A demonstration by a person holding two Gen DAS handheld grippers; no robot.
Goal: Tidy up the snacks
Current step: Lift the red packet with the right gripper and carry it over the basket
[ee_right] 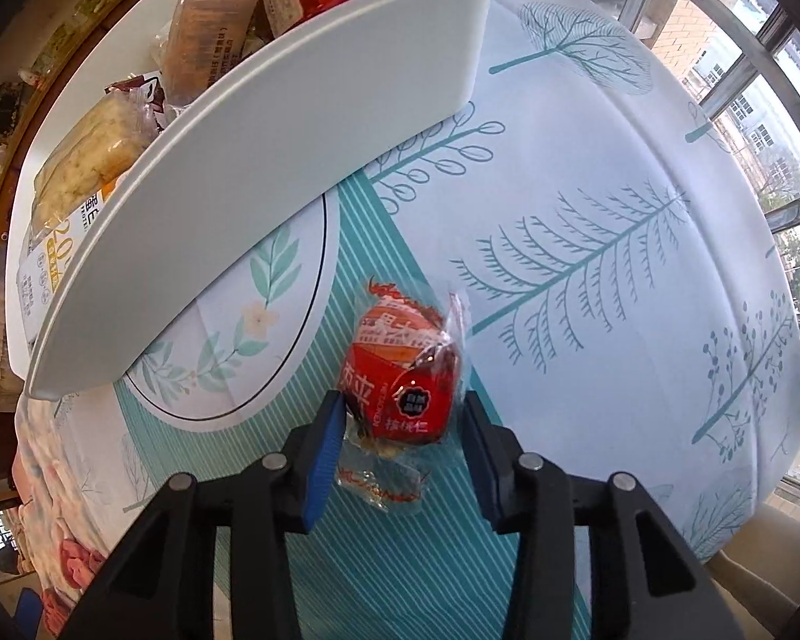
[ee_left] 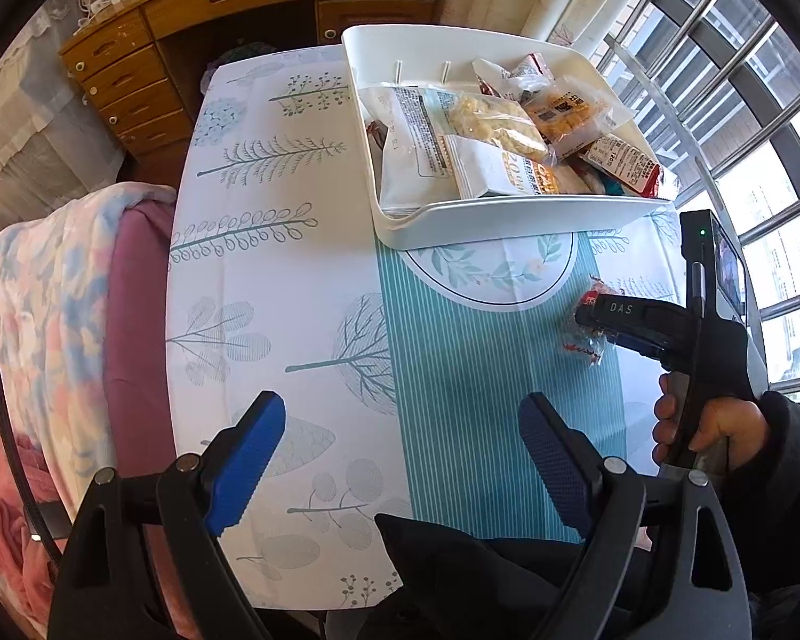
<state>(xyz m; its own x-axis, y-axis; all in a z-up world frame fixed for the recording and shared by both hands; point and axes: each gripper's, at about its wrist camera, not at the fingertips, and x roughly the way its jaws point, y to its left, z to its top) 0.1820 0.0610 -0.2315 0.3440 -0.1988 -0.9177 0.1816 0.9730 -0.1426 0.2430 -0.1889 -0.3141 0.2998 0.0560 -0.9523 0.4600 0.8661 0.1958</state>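
Observation:
A white bin point(ee_left: 506, 216) full of several snack packets point(ee_left: 485, 128) stands on the table; its wall also shows in the right wrist view point(ee_right: 272, 170). A small red wrapped snack point(ee_right: 402, 368) lies on the teal stripe of the tablecloth in front of the bin. My right gripper point(ee_right: 400, 421) is low over it with its blue pads on either side of the snack, close to it or touching; I cannot tell if they grip. In the left wrist view it covers the snack point(ee_left: 586, 344). My left gripper point(ee_left: 400, 426) is open and empty over the tablecloth.
The table carries a white and teal leaf-print cloth point(ee_left: 272, 245). A chair with a floral blanket point(ee_left: 53, 288) stands at the left edge. A wooden dresser point(ee_left: 197, 16) is behind the table. Barred windows point(ee_left: 746, 106) run along the right.

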